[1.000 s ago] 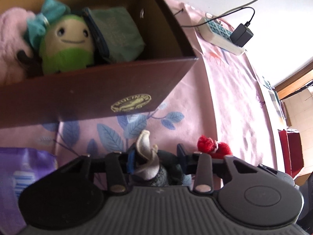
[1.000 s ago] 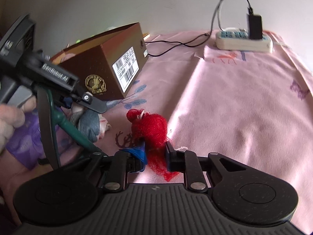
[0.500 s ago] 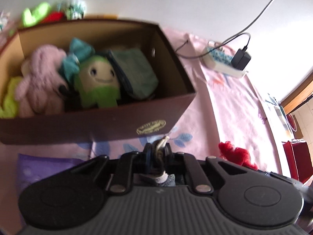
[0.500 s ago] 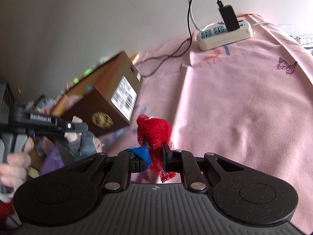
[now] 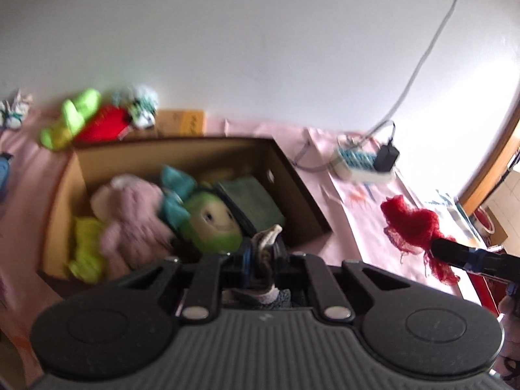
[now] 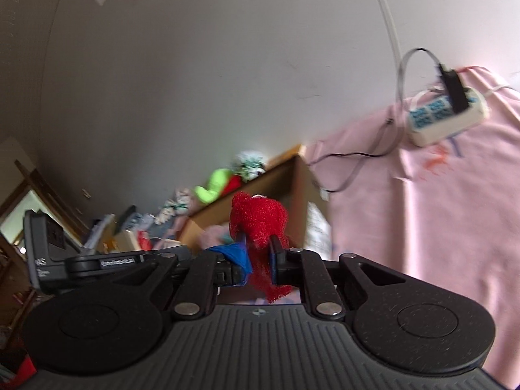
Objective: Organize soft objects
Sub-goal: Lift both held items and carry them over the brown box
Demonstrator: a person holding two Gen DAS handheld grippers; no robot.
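Note:
My left gripper [image 5: 261, 256] is shut on a small grey and cream soft toy [image 5: 267, 240], held above the near rim of the brown cardboard box [image 5: 292, 178]. Inside the box lie a pink plush [image 5: 133, 214], a green smiling plush with a teal bow [image 5: 211, 224], a yellow-green piece [image 5: 86, 247] and a dark green pouch [image 5: 252, 198]. My right gripper [image 6: 258, 253] is shut on a red woolly toy [image 6: 258, 217], lifted off the pink cloth; in the left wrist view the red woolly toy [image 5: 412, 227] hangs right of the box.
A white power strip [image 5: 360, 165] with a black plug and cables lies on the pink tablecloth [image 6: 438, 227] near the wall. Behind the box sit a lime and red soft toy [image 5: 84, 120] and white-green knitted items [image 5: 143, 107]. The cardboard box [image 6: 292, 188] stands beyond the red toy.
Both grippers have risen with their toys. The left jaws closed on the grey toy and lifted it toward the box; the red toy left the cloth.

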